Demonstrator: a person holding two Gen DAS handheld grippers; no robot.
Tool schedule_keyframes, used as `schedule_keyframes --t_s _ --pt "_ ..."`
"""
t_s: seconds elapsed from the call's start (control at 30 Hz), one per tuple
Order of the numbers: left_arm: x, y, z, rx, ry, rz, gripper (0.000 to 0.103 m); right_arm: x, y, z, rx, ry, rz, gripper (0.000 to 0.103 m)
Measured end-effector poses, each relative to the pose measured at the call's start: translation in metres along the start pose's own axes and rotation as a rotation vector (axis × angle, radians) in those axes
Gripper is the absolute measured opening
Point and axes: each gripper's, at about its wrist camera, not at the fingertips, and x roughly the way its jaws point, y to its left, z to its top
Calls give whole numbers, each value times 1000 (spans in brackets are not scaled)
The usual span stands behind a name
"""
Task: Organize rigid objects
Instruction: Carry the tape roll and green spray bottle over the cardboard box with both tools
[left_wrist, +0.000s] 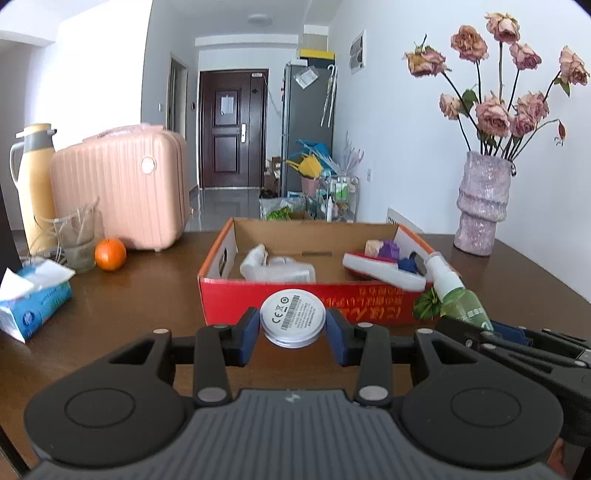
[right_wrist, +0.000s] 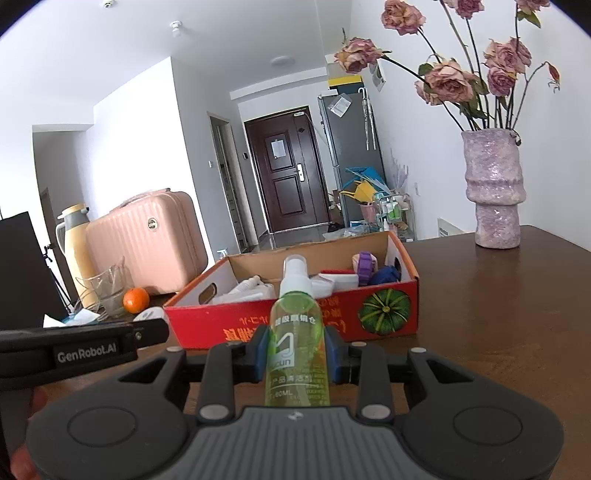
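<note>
My left gripper is shut on a round white puck-shaped device with a printed label, held just in front of the red cardboard box. My right gripper is shut on a green spray bottle with a white nozzle, held in front of the same box. The bottle also shows at the right of the left wrist view. Inside the box lie a white bottle, a red-and-white flat item and purple and blue small objects.
On the brown table stand a pink suitcase, a yellow thermos, a glass cup, an orange and a tissue pack to the left. A pink vase with dried roses stands to the right.
</note>
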Motion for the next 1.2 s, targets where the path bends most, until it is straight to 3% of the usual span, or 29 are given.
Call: schedule_keyframes --t_s 0.63,1.2 --pt "39 12 52 -64 -75 21 40 53 16 48 -13 -53 -8 30" --pt "106 10 73 -87 -52 31 40 117 -1 73 10 -19 -13 30"
